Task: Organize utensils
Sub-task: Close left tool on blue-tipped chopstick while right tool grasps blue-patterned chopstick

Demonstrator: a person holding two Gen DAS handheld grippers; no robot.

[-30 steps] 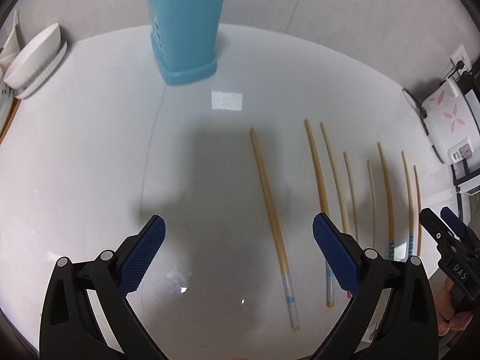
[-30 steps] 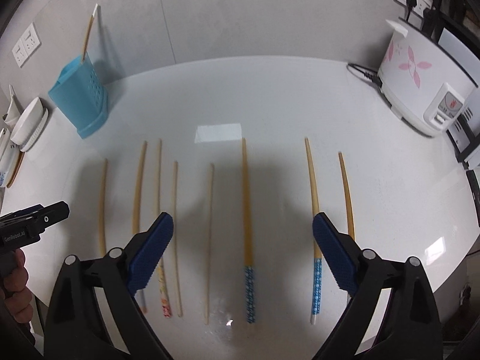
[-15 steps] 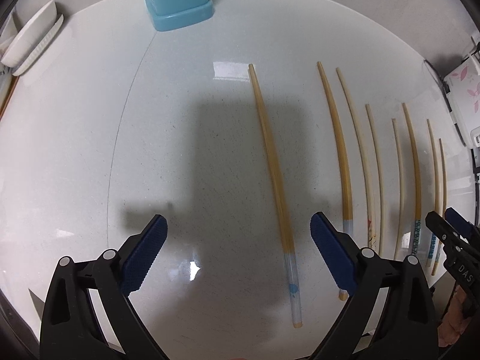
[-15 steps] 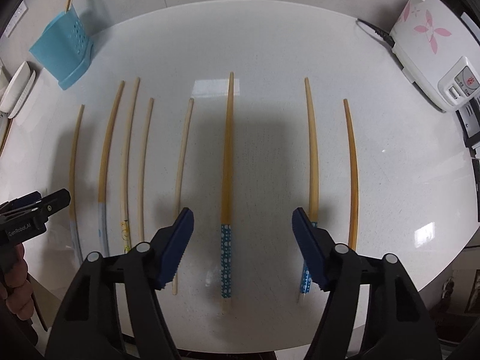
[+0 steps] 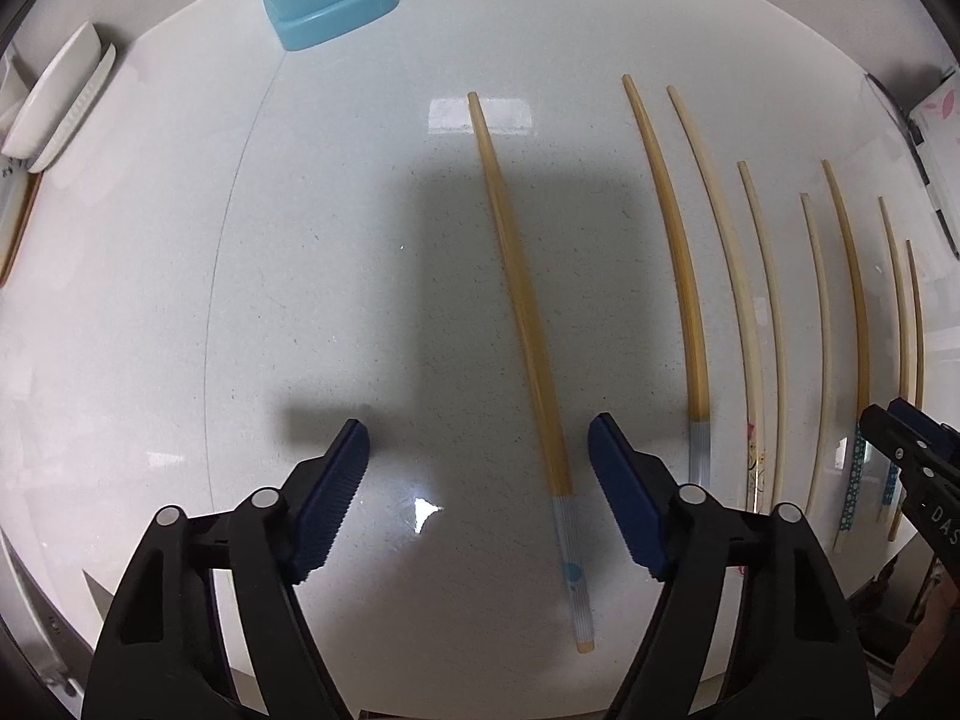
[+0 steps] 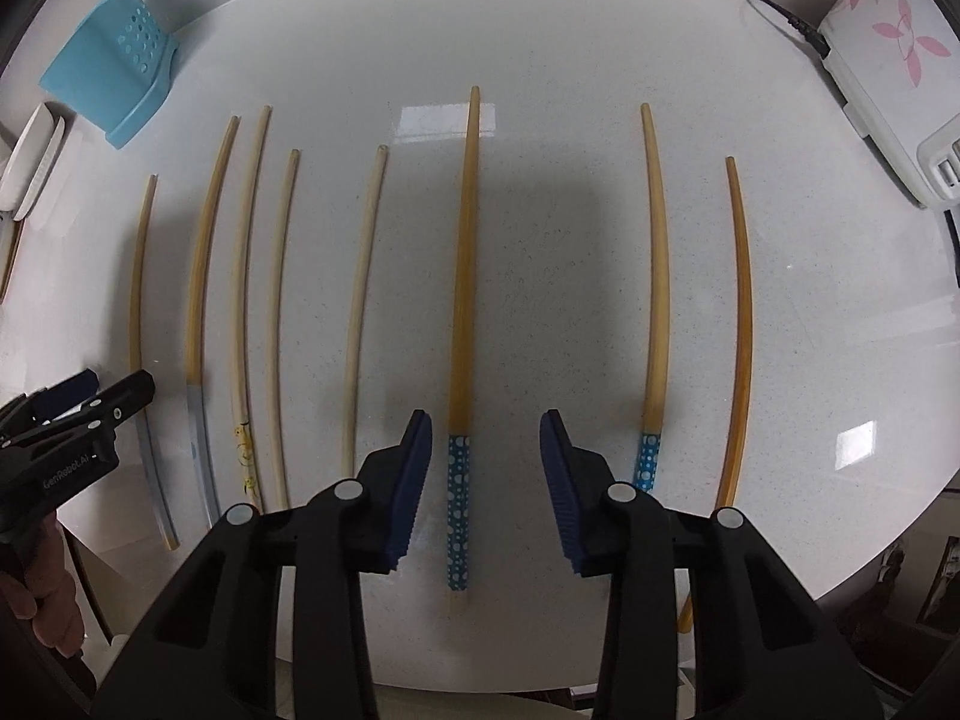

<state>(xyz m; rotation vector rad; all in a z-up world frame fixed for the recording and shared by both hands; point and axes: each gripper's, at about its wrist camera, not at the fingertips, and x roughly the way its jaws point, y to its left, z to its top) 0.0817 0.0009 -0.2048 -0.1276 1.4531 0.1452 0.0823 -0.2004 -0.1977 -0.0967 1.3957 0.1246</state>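
Left gripper (image 5: pixel 477 456) jaws closing around pale-handled chopstick (image 5: pixel 528 330) (pads not touching), right gripper (image 6: pixel 485 450) jaws closing around blue-dotted chopstick (image 6: pixel 462 312), blue holder (image 6: pixel 111 90) at 10 o'clock on white table (image 6: pixel 540 48)

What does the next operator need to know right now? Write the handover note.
Left tongs: closing, pads not yet touching the leftmost chopstick lying between them.
Right tongs: closing around the blue-dotted chopstick, pads still clear of it.
Things: eight chopsticks lie in a row on the white counter; the blue holder stands at the far left with at least one chopstick already in it.
Done: nothing lifted in this pass.
Left: finish both grips, carry each chopstick to the holder, then the remaining six.
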